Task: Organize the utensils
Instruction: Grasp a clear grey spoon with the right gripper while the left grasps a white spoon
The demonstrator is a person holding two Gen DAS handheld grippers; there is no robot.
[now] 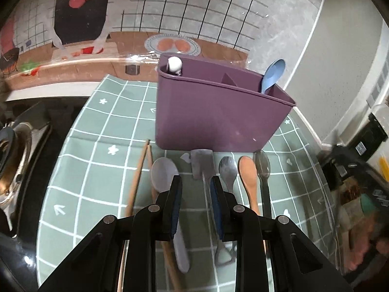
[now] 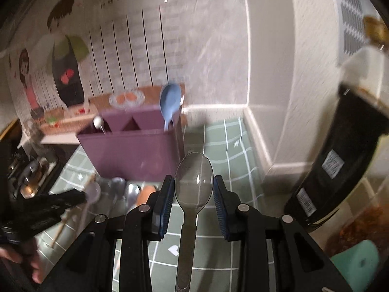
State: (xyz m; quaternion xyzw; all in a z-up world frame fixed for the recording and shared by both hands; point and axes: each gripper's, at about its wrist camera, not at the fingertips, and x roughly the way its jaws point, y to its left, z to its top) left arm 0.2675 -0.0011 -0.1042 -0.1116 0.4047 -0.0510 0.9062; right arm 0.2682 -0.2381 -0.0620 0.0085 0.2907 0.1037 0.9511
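Observation:
A purple utensil holder (image 1: 218,116) (image 2: 136,153) stands on the green checked mat (image 1: 97,170). A blue spoon (image 1: 273,73) (image 2: 170,102) sits in its right compartment and a white-knobbed utensil (image 1: 174,63) in its left. In front lie chopsticks (image 1: 138,175), a grey spoon (image 1: 164,172), a grey spatula (image 1: 201,163), a metal spork (image 1: 228,168), an orange spoon (image 1: 248,172) and a dark clear spoon (image 1: 262,168). My left gripper (image 1: 195,189) hovers open over the spatula's handle. My right gripper (image 2: 194,192) is shut on the clear spoon (image 2: 194,177), its pads against the bowl, lifted off the mat.
A stove with a pan (image 1: 14,150) borders the mat on the left. A tall dark jar (image 2: 340,158) and a teal object (image 2: 357,262) stand at the right by the wall corner. A person's hand (image 2: 24,262) and the blurred left gripper (image 2: 48,206) are at the lower left.

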